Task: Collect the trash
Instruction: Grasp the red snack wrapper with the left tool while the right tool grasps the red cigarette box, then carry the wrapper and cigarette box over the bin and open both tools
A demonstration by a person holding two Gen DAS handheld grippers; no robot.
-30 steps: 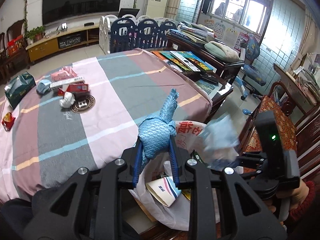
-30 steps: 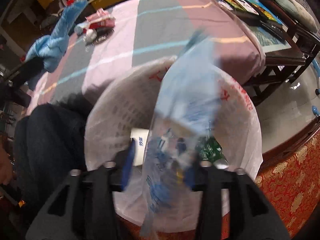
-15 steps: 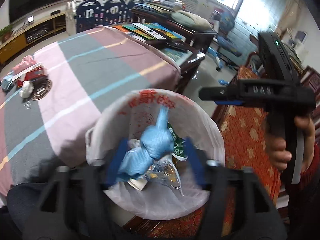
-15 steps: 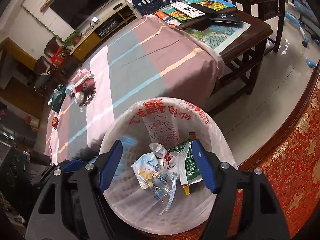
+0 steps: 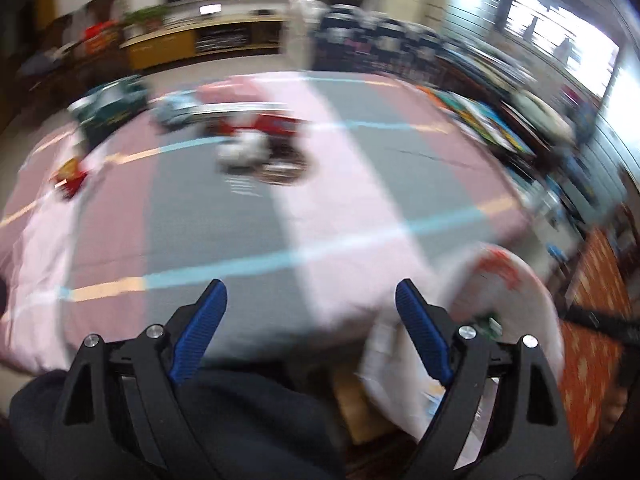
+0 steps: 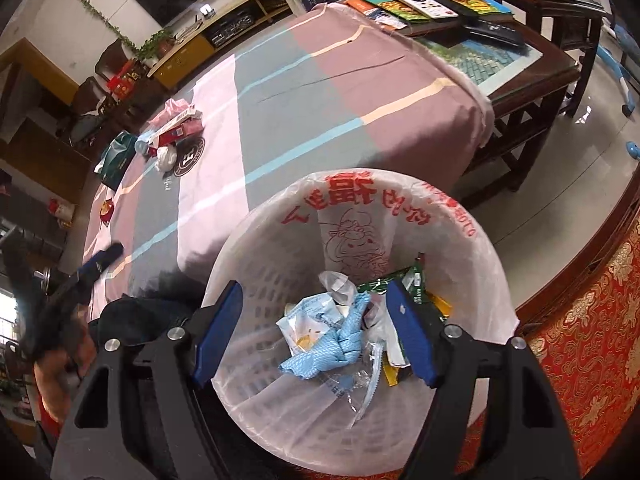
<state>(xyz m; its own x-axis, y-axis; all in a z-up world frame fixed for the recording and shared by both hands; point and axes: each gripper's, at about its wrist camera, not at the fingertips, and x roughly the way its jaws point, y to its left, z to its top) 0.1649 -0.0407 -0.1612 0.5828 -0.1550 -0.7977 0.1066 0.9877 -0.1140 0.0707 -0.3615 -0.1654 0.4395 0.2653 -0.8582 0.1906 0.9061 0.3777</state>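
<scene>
A white bag-lined bin (image 6: 472,240) stands by the table's near edge. It holds a crumpled blue cloth (image 6: 340,336), a clear plastic bag and green wrappers (image 6: 416,280). My right gripper (image 6: 315,285) hovers over it, open, with nothing between its blue pads. My left gripper (image 5: 311,286) faces the striped table in a blurred view; its jaws are opening and nothing is between them. The bin (image 5: 520,280) is at its lower right. A pile of trash (image 5: 260,136) lies far across the table, also seen as the pile (image 6: 176,136) from the right wrist.
A green bag (image 6: 116,156) and a red packet (image 6: 106,212) lie near the table's far left edge. A dark side table with books (image 6: 460,12) stands to the right. A red patterned seat (image 6: 580,360) borders the bin. Dark trouser legs fill the bottom.
The left gripper let the blue cloth fall into the bin, opened wide and swung off toward the table. The right gripper dropped its clear plastic bag into the bin and opened.
</scene>
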